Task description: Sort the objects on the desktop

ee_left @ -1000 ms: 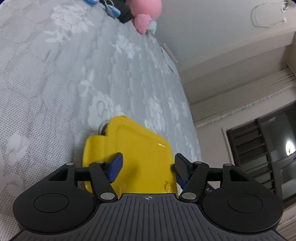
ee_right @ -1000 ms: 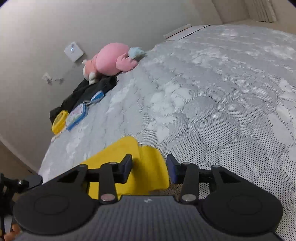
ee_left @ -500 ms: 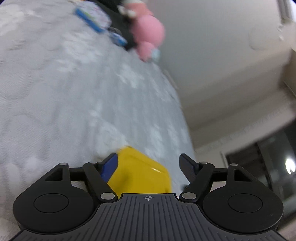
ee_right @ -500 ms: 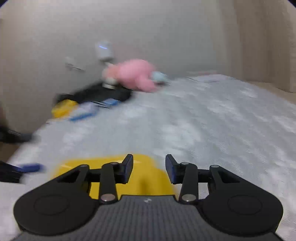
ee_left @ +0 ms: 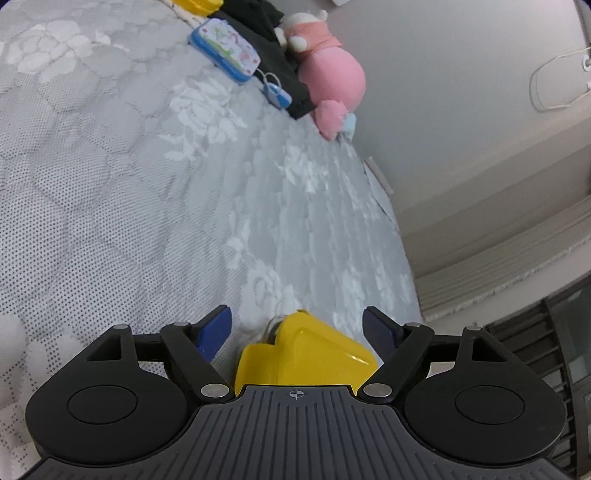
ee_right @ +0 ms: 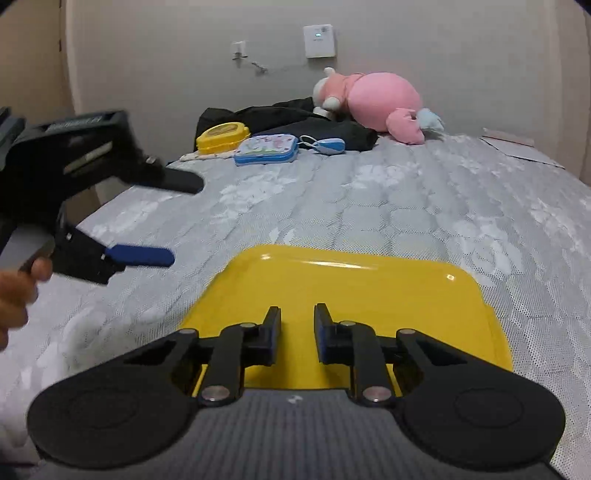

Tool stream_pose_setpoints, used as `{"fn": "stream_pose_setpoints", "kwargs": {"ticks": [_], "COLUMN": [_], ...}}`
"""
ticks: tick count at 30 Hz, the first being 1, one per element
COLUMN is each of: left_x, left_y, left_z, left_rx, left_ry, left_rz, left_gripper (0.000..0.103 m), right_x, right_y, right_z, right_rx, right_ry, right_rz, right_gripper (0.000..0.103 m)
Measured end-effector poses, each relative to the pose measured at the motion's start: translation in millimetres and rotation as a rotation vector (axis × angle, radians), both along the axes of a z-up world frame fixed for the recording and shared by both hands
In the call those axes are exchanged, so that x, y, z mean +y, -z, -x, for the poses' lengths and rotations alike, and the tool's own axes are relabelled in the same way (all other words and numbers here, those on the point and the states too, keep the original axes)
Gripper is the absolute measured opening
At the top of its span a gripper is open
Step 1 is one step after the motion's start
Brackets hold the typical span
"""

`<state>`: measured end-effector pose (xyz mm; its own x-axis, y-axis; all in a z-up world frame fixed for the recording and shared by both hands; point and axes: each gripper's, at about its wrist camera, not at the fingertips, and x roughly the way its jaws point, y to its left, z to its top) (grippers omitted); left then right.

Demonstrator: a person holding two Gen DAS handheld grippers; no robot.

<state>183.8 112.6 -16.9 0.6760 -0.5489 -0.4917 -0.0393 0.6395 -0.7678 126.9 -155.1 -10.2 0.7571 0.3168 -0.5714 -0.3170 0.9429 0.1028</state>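
1. Left wrist view. Left gripper [ee_left: 297, 326] low centre, jaws wide and opening; the blue pads [ee_left: 216, 328] stand clear of everything. The yellow case [ee_left: 306, 350] sits between and below them at bottom centre, untouched, on the grey mattress [ee_left: 147, 184].
2. Same view, upper part of frame: blue tin [ee_left: 224, 53], small blue mouse-like item [ee_left: 277, 95], black cloth [ee_left: 266, 33], pink plush [ee_left: 328, 77] against the wall. A yellow round box [ee_left: 195, 3] is cut off at the top edge.
3. Right wrist view. Right gripper [ee_right: 297, 334] low centre, jaws narrow and closing, a slim gap between them. They hang over the near part of the case [ee_right: 351, 291]; whether the pads touch or pinch any part of it, I cannot tell.
4. Same view, left edge: the left gripper [ee_right: 177, 218] with a hand [ee_right: 14, 295] behind it, beside the case and apart from it. Upper centre: round box [ee_right: 222, 137], tin [ee_right: 266, 149], mouse-like item [ee_right: 327, 146], plush [ee_right: 373, 101].
5. Risks, as judged. The case looks glossy and broad; narrow jaws could close on nothing, or skid off the lid. With the left gripper letting go, a poor right grip would leave the case lying. The soft mattress may let it tilt under a push.
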Motion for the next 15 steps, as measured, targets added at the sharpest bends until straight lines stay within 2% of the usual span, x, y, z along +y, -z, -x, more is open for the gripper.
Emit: {"fn": "stream_pose_setpoints", "kwargs": {"ticks": [3,7,10,11,13,14,15], "left_x": [-3,-8,-16,-21,-30,-36,-40], "left_y": [4,5,-6,-12,-23,-27,-28], "left_z": [0,12,24,30,40,44,46], "left_rx": [0.004,-0.007,-0.060,-0.088,-0.150,-0.177,-0.186], "left_ry": [0.009,0.025,0.028,0.025,0.020,0.038,0.063], "left_rz": [-0.023,-0.010,-0.021,-0.050,-0.125,-0.141,-0.119], "left_gripper": [0.083,0.082,0.081,0.081,0.082,0.082,0.082], "right_x": [2,-24,-48,-56,-72,-77,-81], "right_y": [0,-11,-20,-20,-16,-13,-10], "right_z": [2,9,20,22,22,20,18], "right_rx": [-0.014,0.004,-0.015,-0.015,0.009,0.035,0.060], "right_ry": [0.006,0.091,0.206,0.241,0.287,0.303,0.318], "right_rz": [0.017,-0.049,-0.008,0.010,0.005,-0.011,-0.027], "right_gripper": [0.021,0.021,0.023,0.023,0.024,0.024,0.024]}}
